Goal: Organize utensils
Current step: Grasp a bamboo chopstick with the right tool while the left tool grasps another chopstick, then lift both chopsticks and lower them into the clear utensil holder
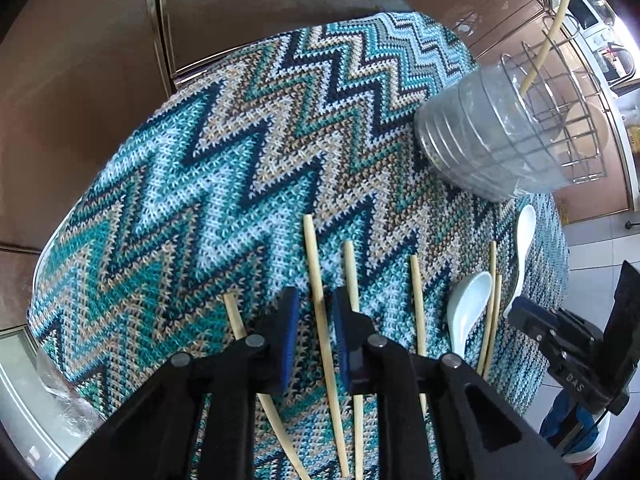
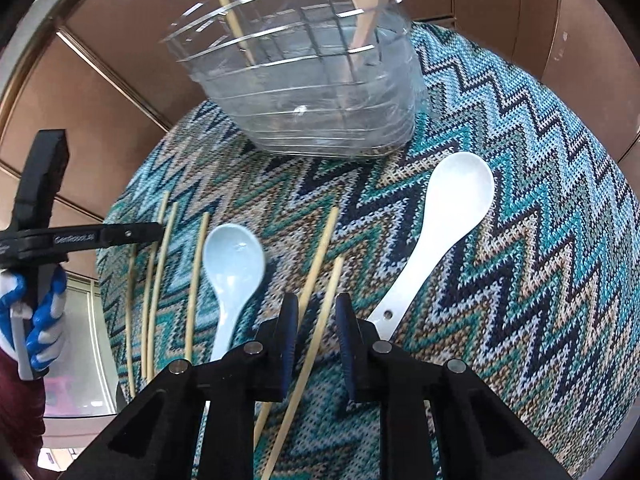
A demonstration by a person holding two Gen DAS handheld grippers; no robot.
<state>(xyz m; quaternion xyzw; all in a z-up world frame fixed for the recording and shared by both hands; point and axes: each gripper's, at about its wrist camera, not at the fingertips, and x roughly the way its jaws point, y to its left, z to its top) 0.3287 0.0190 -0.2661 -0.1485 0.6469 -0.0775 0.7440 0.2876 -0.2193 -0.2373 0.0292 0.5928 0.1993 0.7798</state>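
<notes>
Several bamboo chopsticks lie on the zigzag cloth [image 1: 180, 184]. My left gripper [image 1: 314, 320] is open, its jaws straddling one chopstick [image 1: 320, 312]. My right gripper [image 2: 317, 328] is open over two chopsticks [image 2: 320, 256], with nothing gripped. A pale blue spoon [image 2: 232, 268] and a white spoon [image 2: 444, 224] lie on the cloth; both also show in the left wrist view, the blue spoon [image 1: 466, 308] and the white spoon [image 1: 524, 248]. A wire utensil basket in a clear tub [image 2: 316, 92] holds one chopstick [image 2: 228, 12] and a pinkish utensil [image 2: 366, 4].
The basket [image 1: 492, 136] stands at the far edge of the round table. Brown cabinet panels [image 1: 80, 100] surround the table. The right gripper's body shows at the right edge of the left wrist view [image 1: 576, 340]. A gloved hand [image 2: 40, 316] holds the left gripper.
</notes>
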